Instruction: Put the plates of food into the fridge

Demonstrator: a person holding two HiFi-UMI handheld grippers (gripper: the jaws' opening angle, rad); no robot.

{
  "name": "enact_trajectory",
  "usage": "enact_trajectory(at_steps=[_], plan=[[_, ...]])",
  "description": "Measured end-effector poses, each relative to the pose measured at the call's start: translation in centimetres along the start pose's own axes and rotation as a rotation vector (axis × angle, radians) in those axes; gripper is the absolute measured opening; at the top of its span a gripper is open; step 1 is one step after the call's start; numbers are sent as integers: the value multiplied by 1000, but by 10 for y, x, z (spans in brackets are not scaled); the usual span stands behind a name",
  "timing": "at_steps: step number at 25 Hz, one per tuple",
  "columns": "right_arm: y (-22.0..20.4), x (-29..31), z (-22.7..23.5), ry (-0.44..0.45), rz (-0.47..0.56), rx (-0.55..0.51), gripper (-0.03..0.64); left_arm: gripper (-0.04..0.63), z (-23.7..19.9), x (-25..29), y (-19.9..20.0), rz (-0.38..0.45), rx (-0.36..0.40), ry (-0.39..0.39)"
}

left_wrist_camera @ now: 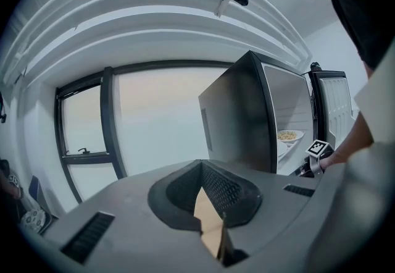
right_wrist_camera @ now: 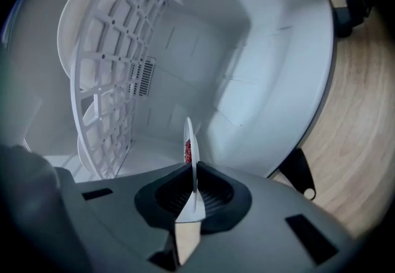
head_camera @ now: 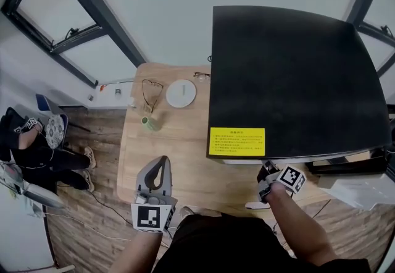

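Note:
In the right gripper view, my right gripper is shut on the rim of a white plate seen edge-on, with red food on it. It holds the plate inside the white fridge compartment, beside a white wire shelf with other plates behind it. The head view shows the right gripper at the front of the black fridge, fingertips hidden under its top. My left gripper hangs over the wooden table, shut and empty. From the left gripper I see the fridge with a plate of food on a shelf.
A white plate, glasses and a green cup sit at the table's far end. A yellow label is on the fridge top. A person sits on the floor at the left. The open fridge door stands left of the shelves.

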State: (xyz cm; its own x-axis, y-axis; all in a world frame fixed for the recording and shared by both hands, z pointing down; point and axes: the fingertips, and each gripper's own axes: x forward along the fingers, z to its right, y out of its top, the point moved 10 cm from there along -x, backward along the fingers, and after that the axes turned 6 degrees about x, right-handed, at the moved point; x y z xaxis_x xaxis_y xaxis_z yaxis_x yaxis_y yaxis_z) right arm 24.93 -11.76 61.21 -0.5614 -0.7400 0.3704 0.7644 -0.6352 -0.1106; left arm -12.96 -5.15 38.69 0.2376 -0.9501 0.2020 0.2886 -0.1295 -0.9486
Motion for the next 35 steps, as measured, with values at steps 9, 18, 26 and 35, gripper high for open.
enact_trajectory(at_steps=[9,18,26,35], plan=[[3,11,-6,-75,5,-79,32,4,-13,-8,-7,-38,13,10],[10,18,-23,-347,-58,-468,106,5,-2,-4,1,1,13,-22],[8,20,-30,-467,-54,-647,158,5,-14,-12,-7,-10,-7,-7],[7,3,-39,-474,-13,-770,175,5,-10,-7,-2,1,-6,-36]])
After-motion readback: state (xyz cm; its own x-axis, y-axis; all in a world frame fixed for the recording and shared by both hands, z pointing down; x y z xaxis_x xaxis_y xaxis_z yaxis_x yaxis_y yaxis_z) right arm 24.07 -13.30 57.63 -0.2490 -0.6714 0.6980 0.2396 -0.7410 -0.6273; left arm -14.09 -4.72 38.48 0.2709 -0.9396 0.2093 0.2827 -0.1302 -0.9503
